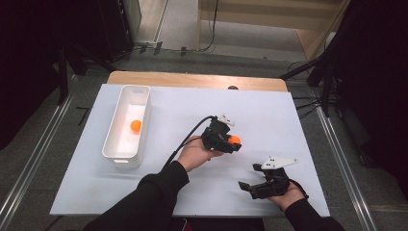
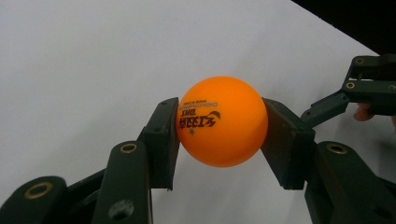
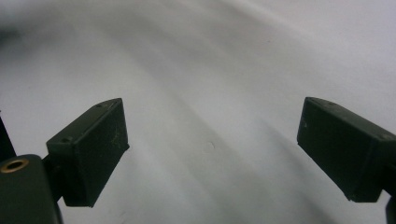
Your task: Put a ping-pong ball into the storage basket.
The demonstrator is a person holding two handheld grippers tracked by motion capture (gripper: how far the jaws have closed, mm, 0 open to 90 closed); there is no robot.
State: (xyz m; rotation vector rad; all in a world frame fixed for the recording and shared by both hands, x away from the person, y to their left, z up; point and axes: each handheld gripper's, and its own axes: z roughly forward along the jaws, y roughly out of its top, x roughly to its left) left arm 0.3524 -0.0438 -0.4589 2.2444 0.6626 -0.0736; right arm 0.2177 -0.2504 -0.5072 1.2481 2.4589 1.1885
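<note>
Nearest the camera in the high view were the person's two dark sleeves, coming in from the bottom edge over the white table (image 1: 288, 120). The left gripper (image 1: 234, 143) sat near the middle of the table, held in the left hand (image 1: 195, 153), with its cable looping back toward the sleeve. It was clamped on an orange ball (image 1: 234, 140); in the left gripper view the ball (image 2: 221, 121) sat squarely between the two black pads, both pads (image 2: 164, 140) pressing its sides, black printed lettering facing the left pad. The ball filled the gap at the tips and stuck out above and below the pads, with bare white table behind it. The right gripper (image 1: 248, 185) was lower right on the table, well apart from the left one, in the right hand (image 1: 287, 196), with the grey three-cornered plate on top. Its jaws stood wide apart with nothing between them; the right gripper view showed the two pads (image 3: 91, 151) over plain white surface, somewhat blurred. The same gripper showed at the right edge of the left gripper view (image 2: 369, 88). A white tray (image 1: 126, 156) stood along the left side of the table, long side running away from the person, and a second orange ball (image 1: 136, 126) lay inside it, about midway along, close to the right wall. The held ball was well apart from the tray, off to its right.
</note>
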